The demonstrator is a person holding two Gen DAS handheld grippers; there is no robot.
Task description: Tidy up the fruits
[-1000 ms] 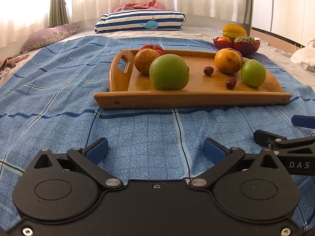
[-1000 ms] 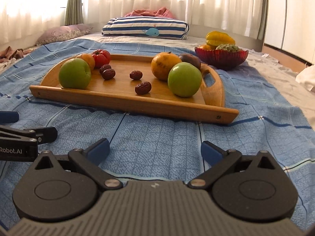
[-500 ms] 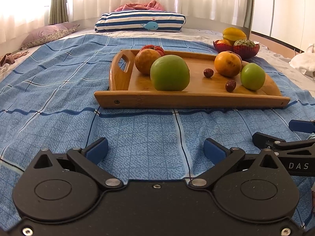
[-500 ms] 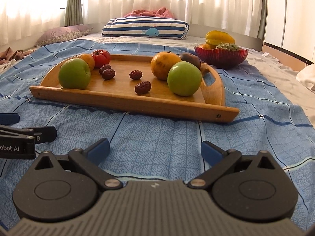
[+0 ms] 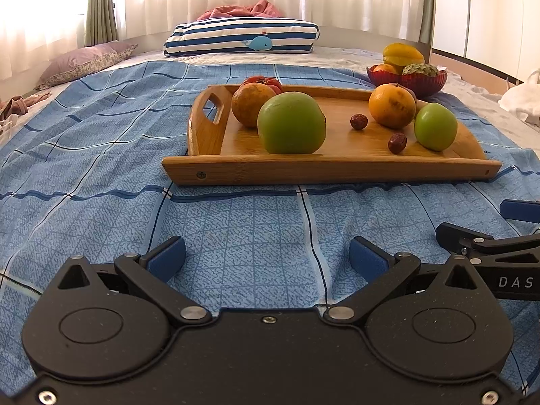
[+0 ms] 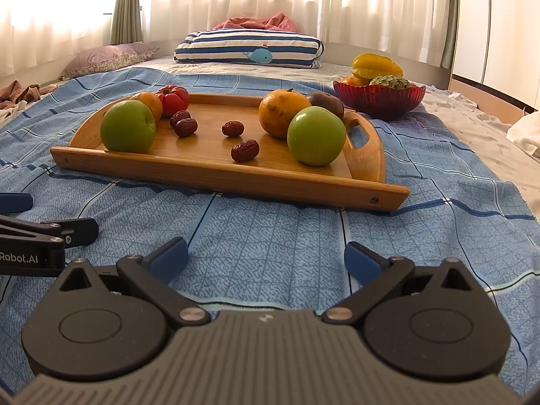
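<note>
Both spread wide and empty — the left hand-held gripper (image 5: 266, 253), lettered "Robot.AI", and the right hand-held gripper (image 6: 266, 254), lettered "DAS"; fruits lie on the wooden tray (image 6: 216, 177) ahead on the bed (image 6: 270, 236) — others fill the red bowl (image 6: 378, 96).

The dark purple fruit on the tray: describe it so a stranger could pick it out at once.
Find the wooden tray on the blue checked bedspread, then go to its handle end nearest the red bowl. There, behind an orange and a green apple, sits the dark purple fruit, the only dull brownish-purple round one.
</note>
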